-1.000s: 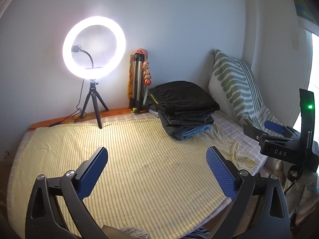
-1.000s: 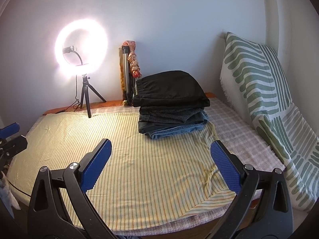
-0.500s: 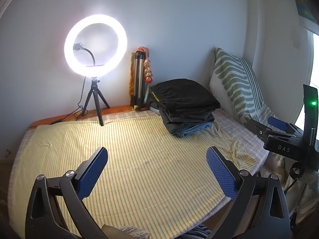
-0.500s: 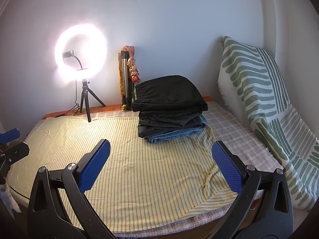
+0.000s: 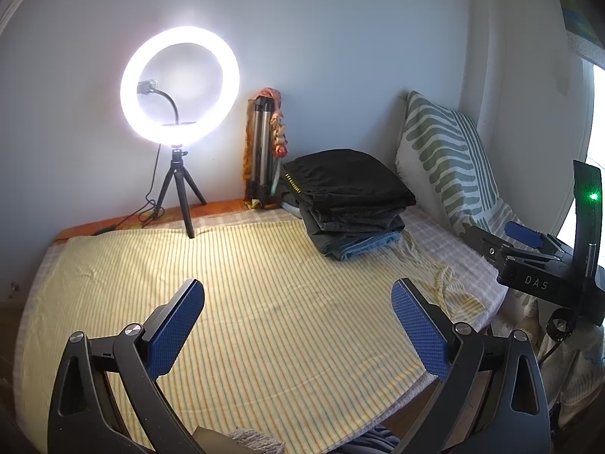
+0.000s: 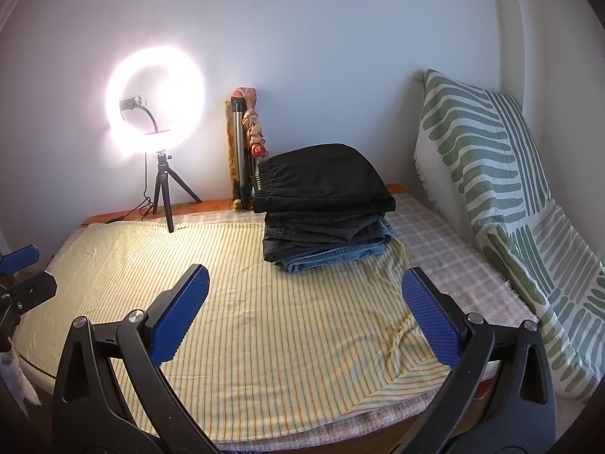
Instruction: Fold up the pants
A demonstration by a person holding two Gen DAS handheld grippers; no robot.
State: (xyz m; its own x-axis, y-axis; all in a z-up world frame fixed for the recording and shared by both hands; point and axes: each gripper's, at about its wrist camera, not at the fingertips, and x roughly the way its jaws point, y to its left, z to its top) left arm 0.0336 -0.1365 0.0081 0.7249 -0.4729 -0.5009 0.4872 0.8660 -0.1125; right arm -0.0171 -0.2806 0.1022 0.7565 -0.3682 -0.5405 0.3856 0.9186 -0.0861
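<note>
Two grippers over a bed; both empty. Bed (image 5: 453, 242) carries a yellow striped sheet (image 5: 264, 302) spread flat, rumpled at its right edge. Green-patterned pillow (image 6: 491, 174) leans on the right wall. Stack of folded pants (image 6: 325, 208) sits at the far right part of the sheet, near the pillow: black pair on top, dark grey ones under it, blue denim at the bottom. Lit ring light (image 5: 179, 85) stands on a small tripod at the far left, by the wall. Folded tripod (image 5: 262, 151) leans on the wall beside the stack. Left gripper (image 5: 297, 335): jaws spread wide, nothing between them. Right gripper (image 6: 304, 316): jaws likewise wide apart, holding nothing; both hang above the near sheet, apart from the stack.
</note>
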